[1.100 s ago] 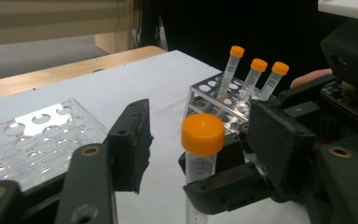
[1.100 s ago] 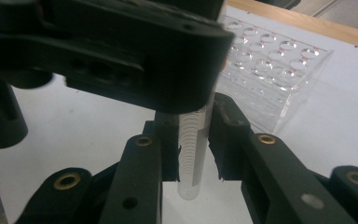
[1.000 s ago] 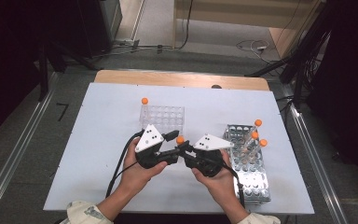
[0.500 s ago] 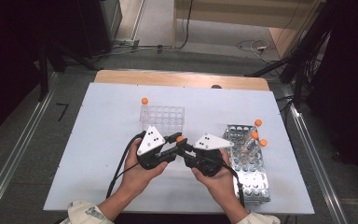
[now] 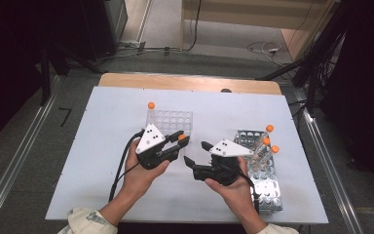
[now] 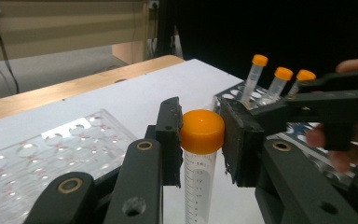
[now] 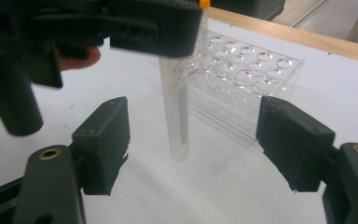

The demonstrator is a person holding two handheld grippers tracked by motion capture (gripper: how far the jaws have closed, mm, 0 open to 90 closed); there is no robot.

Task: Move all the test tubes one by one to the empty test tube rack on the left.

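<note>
Near the middle of the desk (image 5: 102,146), a little toward its front edge, both grippers meet over bare white surface. Left gripper (image 6: 200,140) is clamped on the orange cap of a clear graduated tube (image 6: 199,177), which hangs upright between its jaws, bottom end just above the desk, apart from both racks. Right gripper (image 7: 191,149) has its jaws spread wide either side of the tube's lower body, pads not touching it; they have just been opening, with the tube between them. Reads as a hand-over between grippers, just completed, the left now carrying alone.

Clear plastic rack (image 5: 173,122) sits just beyond the left gripper, one orange-capped tube standing at its far left corner. Metal rack (image 5: 265,195) lies near the right edge of the desk, three capped tubes (image 5: 268,141) at its far end.

Next move, by my judgement: right gripper backs off clear, left carries the tube over an empty well of the clear rack, keeps it vertical, lowers, then releases.
</note>
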